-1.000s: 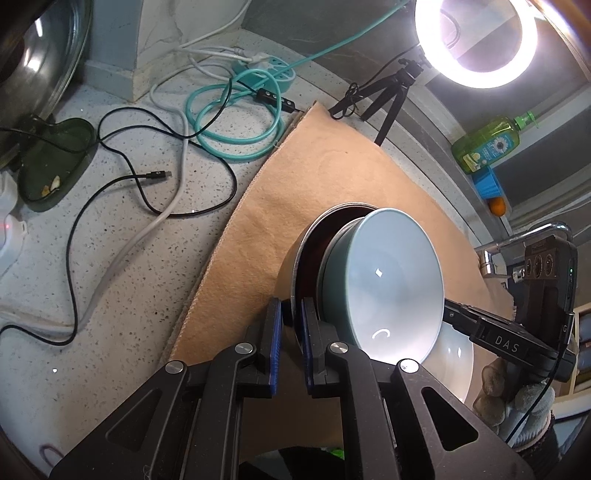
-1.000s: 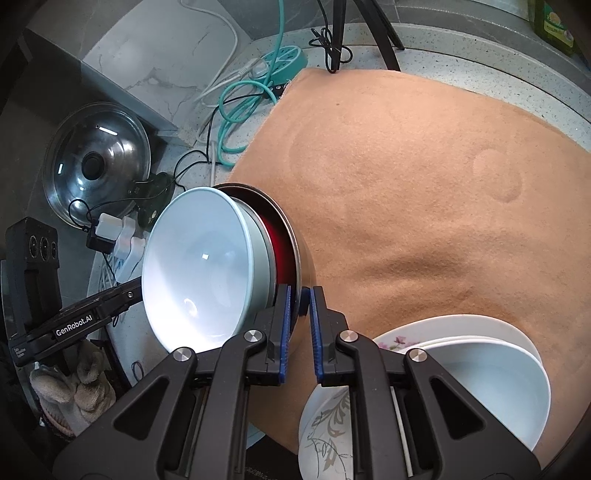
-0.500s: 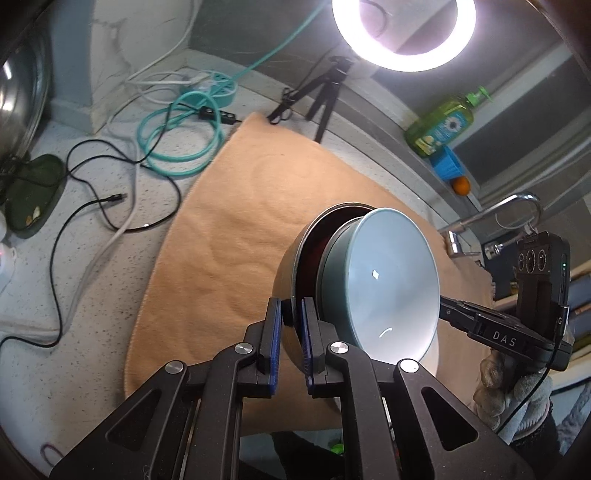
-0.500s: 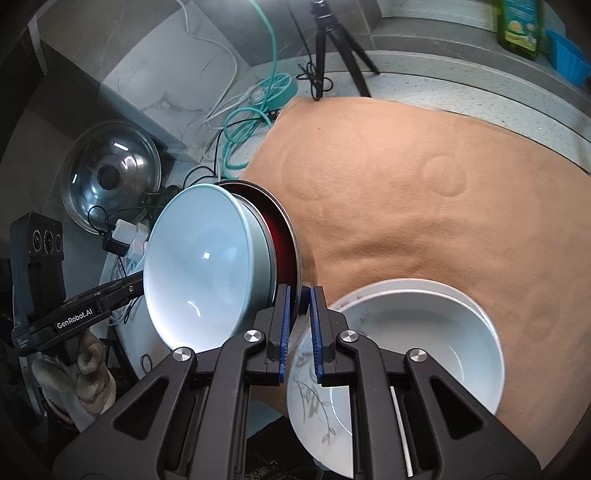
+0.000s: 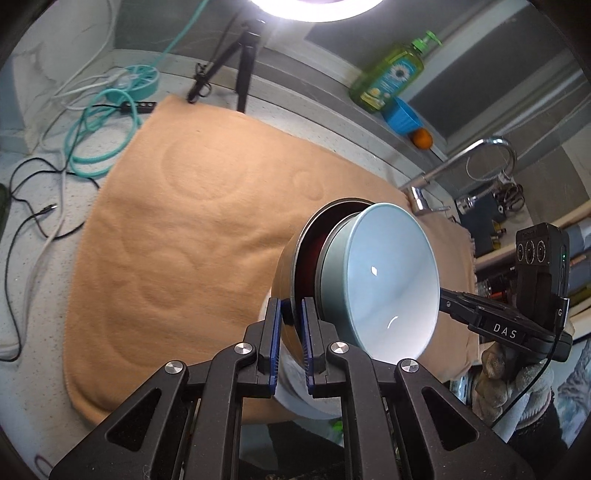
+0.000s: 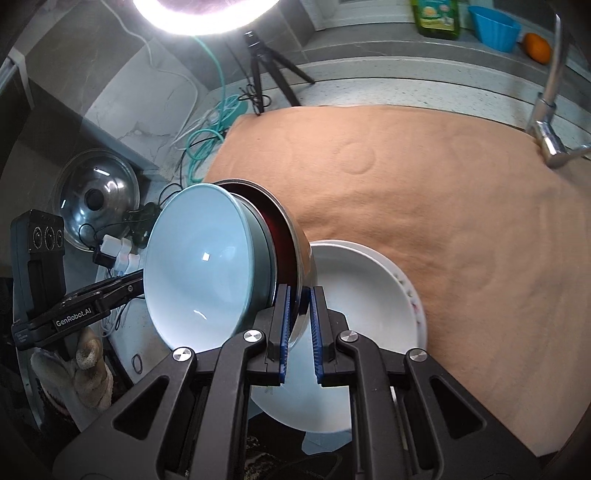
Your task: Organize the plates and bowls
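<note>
Two handheld grippers held a nested pair of bowls between them, raised above a tan mat (image 5: 177,236) that covered most of the speckled tabletop (image 5: 33,280). The outer one was a steel bowl (image 5: 286,266) with a dark red inside. A pale blue bowl (image 5: 391,280) sat inside it. Both were tipped on edge, the blue bowl's opening facing sideways.

In the left wrist view, the left gripper (image 5: 291,343) was clamped on the steel bowl's rim, one blue-padded finger outside the wall and one inside. The right gripper appeared at the far right of that view, its black body reaching in from behind the blue bowl, held by a gloved hand (image 5: 517,373).

In the right wrist view, the right gripper (image 6: 299,332) was likewise clamped on the steel bowl's rim (image 6: 295,254), on the opposite side. The left gripper's black arm came in from the left, behind the blue bowl (image 6: 199,269).

Just below the raised bowls, near the mat's front edge, a stack of white plates (image 6: 373,306) lay flat; the lower one showed a small floral print on its rim.

At the back of the tabletop stood a ring light on a black tripod (image 6: 264,70), with teal cable (image 5: 99,140) coiled beside it. A green soap bottle (image 5: 389,74), a blue cup (image 6: 495,24) and an orange (image 6: 537,46) lined the rear ledge. A chrome tap (image 5: 461,162) rose on the right, and a steel pot lid (image 6: 98,203) lay at the left.
</note>
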Available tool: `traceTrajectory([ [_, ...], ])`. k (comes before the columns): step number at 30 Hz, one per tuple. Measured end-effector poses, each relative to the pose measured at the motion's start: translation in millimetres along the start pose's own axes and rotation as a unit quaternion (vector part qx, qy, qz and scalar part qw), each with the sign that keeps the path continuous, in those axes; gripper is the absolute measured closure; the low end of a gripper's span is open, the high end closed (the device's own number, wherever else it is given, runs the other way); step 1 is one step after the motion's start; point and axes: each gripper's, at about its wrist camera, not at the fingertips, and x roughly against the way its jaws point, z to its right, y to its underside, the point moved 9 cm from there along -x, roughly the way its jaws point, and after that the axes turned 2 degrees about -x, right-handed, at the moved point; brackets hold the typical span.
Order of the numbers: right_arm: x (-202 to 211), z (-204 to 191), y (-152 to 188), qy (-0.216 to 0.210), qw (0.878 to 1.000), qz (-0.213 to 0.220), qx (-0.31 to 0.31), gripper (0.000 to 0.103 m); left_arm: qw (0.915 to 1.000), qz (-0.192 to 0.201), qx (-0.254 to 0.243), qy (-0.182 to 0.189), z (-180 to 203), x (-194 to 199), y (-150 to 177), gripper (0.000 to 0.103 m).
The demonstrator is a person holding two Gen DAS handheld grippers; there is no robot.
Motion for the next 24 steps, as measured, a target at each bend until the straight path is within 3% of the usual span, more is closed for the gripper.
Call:
traceTrajectory([
  [13, 12, 47, 31, 0.018, 0.999, 0.002, -0.045, 0.093, 0.9979, -0.046, -0.043, 0.010, 32, -28, 15, 0.094],
  [24, 11, 60, 47, 0.018, 0.998, 0.001, -0.065, 0.093, 0.9961, -0.065, -0.059, 0.007, 37, -37, 23, 0.094],
])
